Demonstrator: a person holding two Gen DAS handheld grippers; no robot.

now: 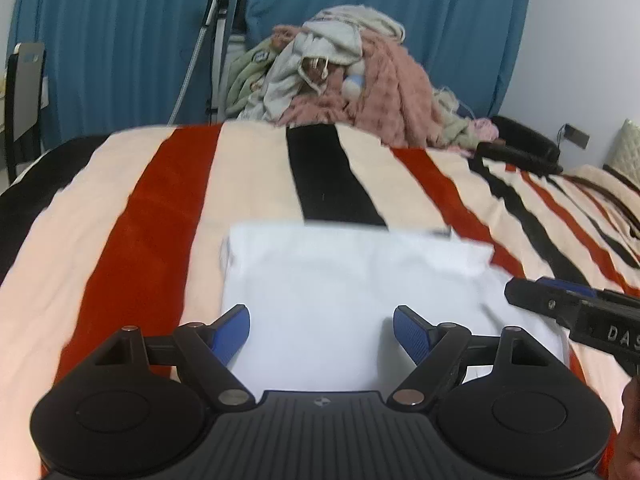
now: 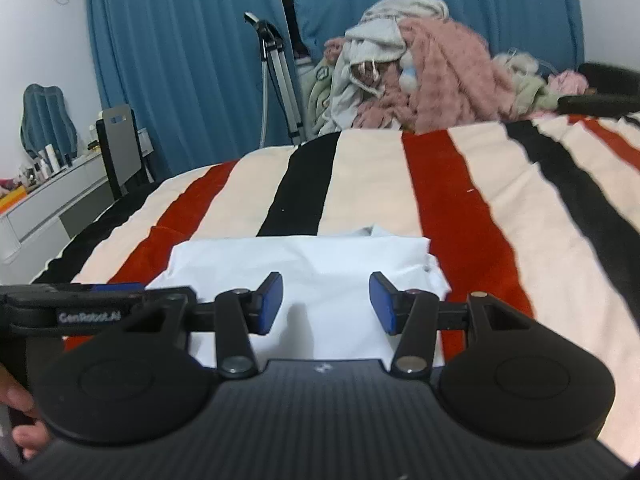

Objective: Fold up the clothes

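A folded white garment [image 1: 344,280] lies flat on the striped blanket [image 1: 160,208], right in front of both grippers; it also shows in the right wrist view [image 2: 320,276]. My left gripper [image 1: 322,334] is open and empty above the garment's near edge. My right gripper [image 2: 326,304] is open and empty above the same garment, and it shows in the left wrist view at the right edge [image 1: 576,312]. The left gripper's body shows in the right wrist view at the left [image 2: 80,312].
A pile of unfolded clothes [image 1: 340,72], pink, grey and cream, lies at the bed's far end before blue curtains [image 1: 120,40]. A garment steamer pole [image 2: 276,76] stands beside it. A chair [image 2: 120,140] and a desk with bottles [image 2: 48,184] stand left.
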